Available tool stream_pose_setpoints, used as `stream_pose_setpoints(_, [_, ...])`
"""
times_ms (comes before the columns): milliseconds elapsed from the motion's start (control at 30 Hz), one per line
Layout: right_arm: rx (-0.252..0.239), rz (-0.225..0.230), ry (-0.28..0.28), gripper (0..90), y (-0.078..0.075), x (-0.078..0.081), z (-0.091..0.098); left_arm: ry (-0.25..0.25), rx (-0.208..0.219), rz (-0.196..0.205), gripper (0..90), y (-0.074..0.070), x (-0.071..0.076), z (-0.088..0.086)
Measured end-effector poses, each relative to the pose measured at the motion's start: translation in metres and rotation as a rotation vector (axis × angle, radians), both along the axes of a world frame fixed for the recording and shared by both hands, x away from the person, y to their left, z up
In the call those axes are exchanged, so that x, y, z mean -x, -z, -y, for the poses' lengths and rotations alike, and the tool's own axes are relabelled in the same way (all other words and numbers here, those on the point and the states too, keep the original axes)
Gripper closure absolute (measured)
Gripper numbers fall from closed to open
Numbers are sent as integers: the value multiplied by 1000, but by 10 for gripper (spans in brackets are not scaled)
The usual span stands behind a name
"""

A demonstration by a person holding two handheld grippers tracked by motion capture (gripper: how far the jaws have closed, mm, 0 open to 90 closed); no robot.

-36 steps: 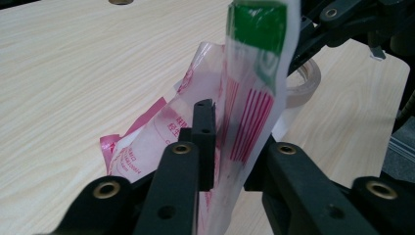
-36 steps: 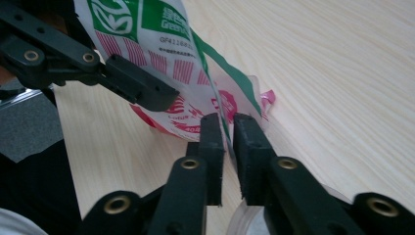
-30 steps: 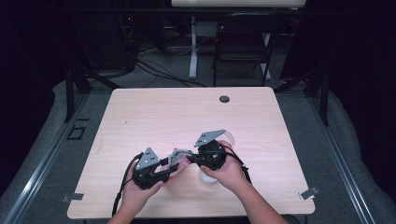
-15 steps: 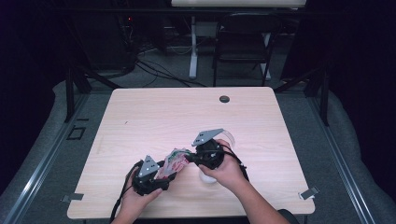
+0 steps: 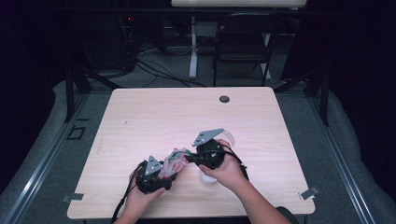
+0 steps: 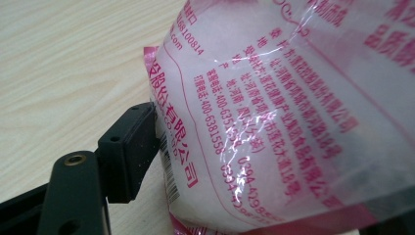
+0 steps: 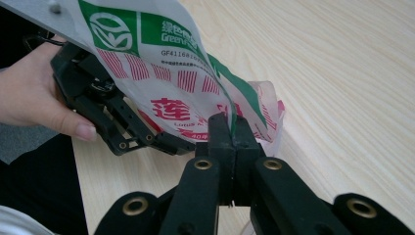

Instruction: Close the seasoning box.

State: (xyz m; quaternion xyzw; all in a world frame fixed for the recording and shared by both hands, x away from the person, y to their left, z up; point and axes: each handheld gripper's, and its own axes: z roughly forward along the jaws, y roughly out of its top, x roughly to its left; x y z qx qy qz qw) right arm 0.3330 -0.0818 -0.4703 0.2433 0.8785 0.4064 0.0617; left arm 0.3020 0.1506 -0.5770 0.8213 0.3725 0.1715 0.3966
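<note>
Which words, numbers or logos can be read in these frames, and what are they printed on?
Plastic bag, green panel: "Green" beside a round logo, the rest cut off.
Same bag, below the panel: "GF41168...", the end hidden.
Bag, red print: "400-635-...", "0394-429...", "...68100814", "...com".
Chinese lines on both faces: legible only in part.
Barcode by the seam: too small.

Bag (image 6: 293, 122) cut off by the top, right and bottom edges of the left gripper view; contents behind the cloudy film too blurred to tell. Left gripper (image 6: 274, 205) with one jaw in sight at the bag's edge, the other hidden behind the bag, so touching or apart cannot be told. Top corner of the bag cut by the edge of the right gripper view. White thing (image 5: 208, 177) under the right hand (image 5: 229, 170) mostly hidden, kind unclear.
</note>
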Motion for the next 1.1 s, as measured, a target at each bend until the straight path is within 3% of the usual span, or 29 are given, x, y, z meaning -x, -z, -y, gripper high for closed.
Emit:
stream_pose_setpoints(267, [-2, -6, 2, 900, 1, 1, 2, -3, 1, -14, 272, 7, -5, 3])
stream_pose_setpoints(400, [-3, -1, 2, 900, 1, 3, 2, 2, -15, -11, 272, 9, -7, 4])
stream_pose_setpoints(600, [-13, 1, 4, 900, 2, 4, 2, 5, -33, -41, 278, 10, -10, 6])
stream_pose_setpoints(700, [-16, 1, 3, 900, 2, 4, 1, 16, -67, -64, 287, 11, -12, 8])
stream_pose_setpoints(867, [-20, -1, 2, 900, 2, 5, 1, 18, -64, -65, 281, 11, -13, 7])
stream_pose_setpoints(1100, [-14, -1, -3, 900, 2, 5, 1, -31, -83, -82, 151, 12, -14, 9])
